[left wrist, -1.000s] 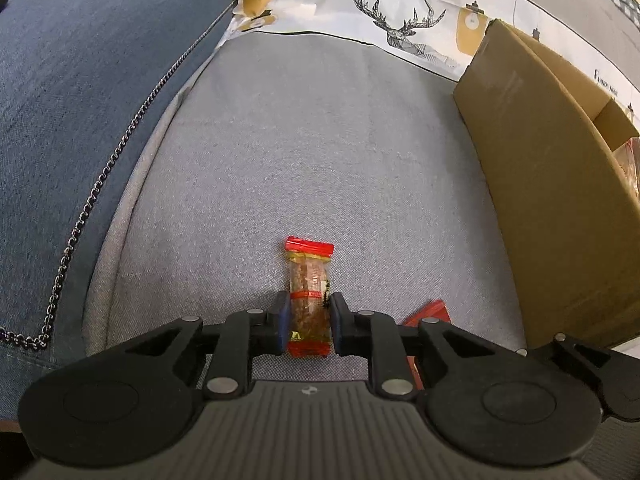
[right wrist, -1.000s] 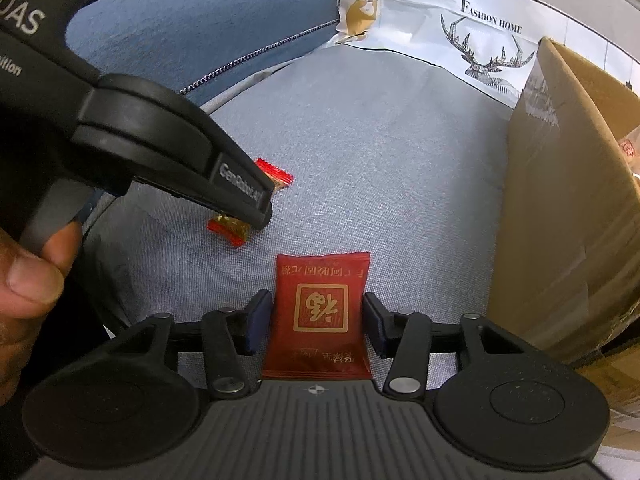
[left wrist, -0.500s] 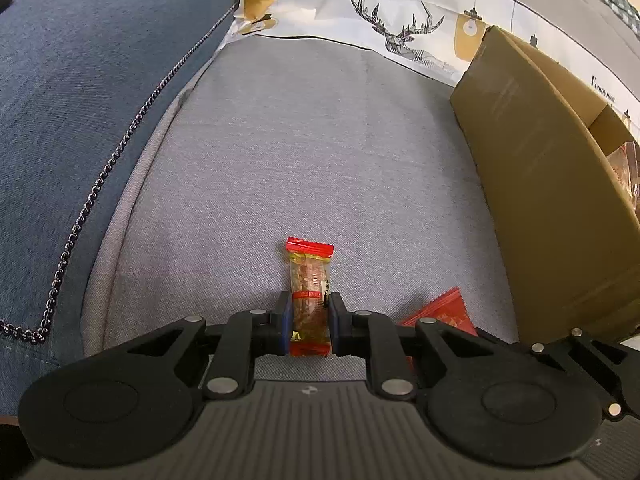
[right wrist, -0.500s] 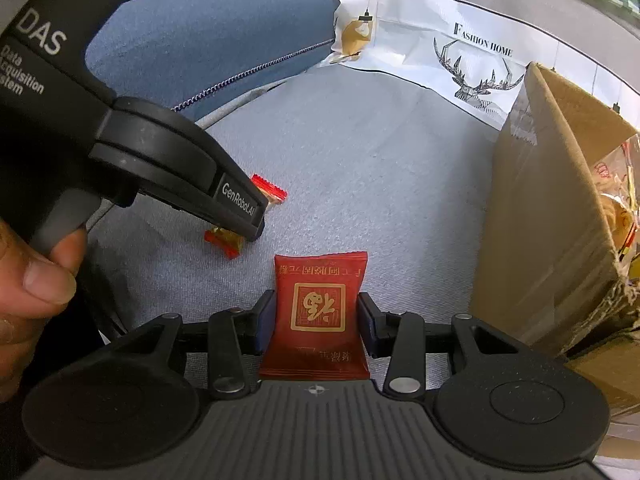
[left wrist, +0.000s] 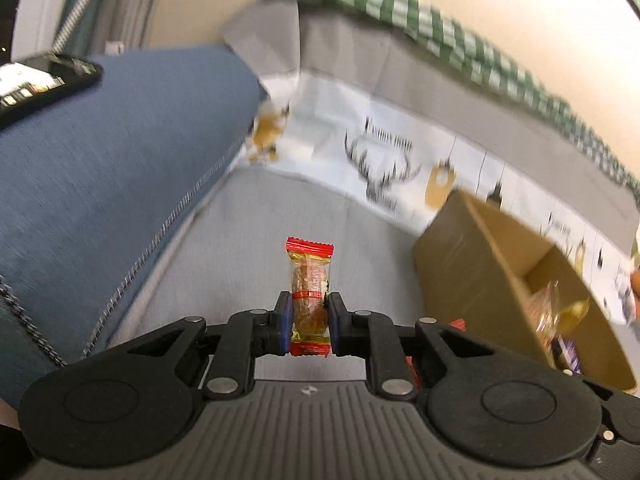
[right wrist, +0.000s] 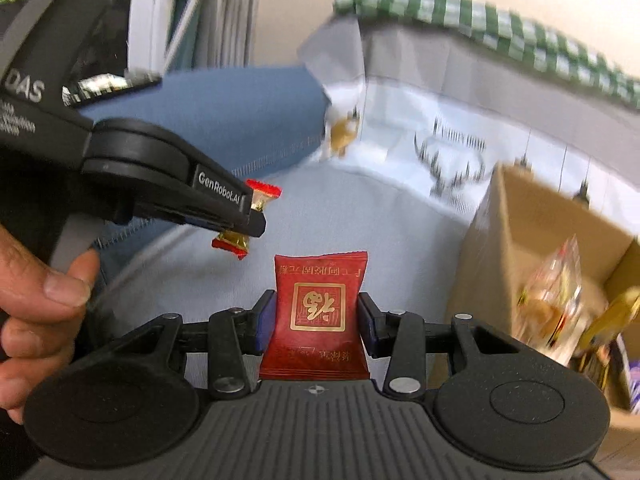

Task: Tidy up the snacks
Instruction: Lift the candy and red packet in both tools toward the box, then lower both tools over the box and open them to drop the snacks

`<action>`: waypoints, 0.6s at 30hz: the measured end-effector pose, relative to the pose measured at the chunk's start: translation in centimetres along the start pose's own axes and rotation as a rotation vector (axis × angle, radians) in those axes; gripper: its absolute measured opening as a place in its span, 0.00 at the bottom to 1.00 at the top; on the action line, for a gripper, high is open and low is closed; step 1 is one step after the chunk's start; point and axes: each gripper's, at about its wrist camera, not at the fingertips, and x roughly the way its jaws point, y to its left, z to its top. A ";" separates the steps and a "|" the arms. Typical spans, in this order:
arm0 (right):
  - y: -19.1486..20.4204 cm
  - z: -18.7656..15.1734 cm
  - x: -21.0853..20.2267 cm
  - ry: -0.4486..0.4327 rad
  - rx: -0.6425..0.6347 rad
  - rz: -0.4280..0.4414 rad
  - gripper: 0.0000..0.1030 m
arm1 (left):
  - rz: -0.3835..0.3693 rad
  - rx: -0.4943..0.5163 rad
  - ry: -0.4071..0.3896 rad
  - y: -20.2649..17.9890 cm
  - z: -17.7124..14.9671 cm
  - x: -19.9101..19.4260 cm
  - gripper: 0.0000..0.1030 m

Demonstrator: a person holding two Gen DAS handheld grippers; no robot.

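My left gripper (left wrist: 308, 316) is shut on a small clear candy bar with red ends (left wrist: 310, 280) and holds it up above the grey sofa seat (left wrist: 248, 248). In the right wrist view the left gripper (right wrist: 250, 220) shows at the left with the same candy bar (right wrist: 244, 220) in its tips. My right gripper (right wrist: 316, 320) is shut on a dark red snack packet with a gold emblem (right wrist: 318, 308), also lifted off the seat. An open cardboard box (left wrist: 512, 264) holding several snack packets (right wrist: 556, 304) stands to the right of both grippers.
A blue cushion (left wrist: 112, 168) lies on the left with a phone (left wrist: 40, 80) on it. A white deer-print cloth (left wrist: 384, 160) covers the sofa back, with a green checked cloth (left wrist: 440, 32) above it. A person's hand (right wrist: 36, 308) holds the left gripper.
Both grippers have risen off the seat with their snacks and tilted upward. The sofa back and wall have come into view, and more of the box interior shows.
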 end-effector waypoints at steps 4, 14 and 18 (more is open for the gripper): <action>0.0 0.4 -1.6 -0.083 -0.032 -0.003 0.43 | -0.004 -0.019 -0.075 -0.2 0.4 -1.4 0.19; -3.1 1.4 -3.3 -0.186 0.018 -0.029 0.43 | -0.002 -0.056 -0.098 -0.2 0.7 -1.4 0.19; -5.2 1.7 -3.5 -0.210 0.074 -0.057 0.43 | -0.008 -0.053 -0.070 -1.0 0.4 -1.3 0.19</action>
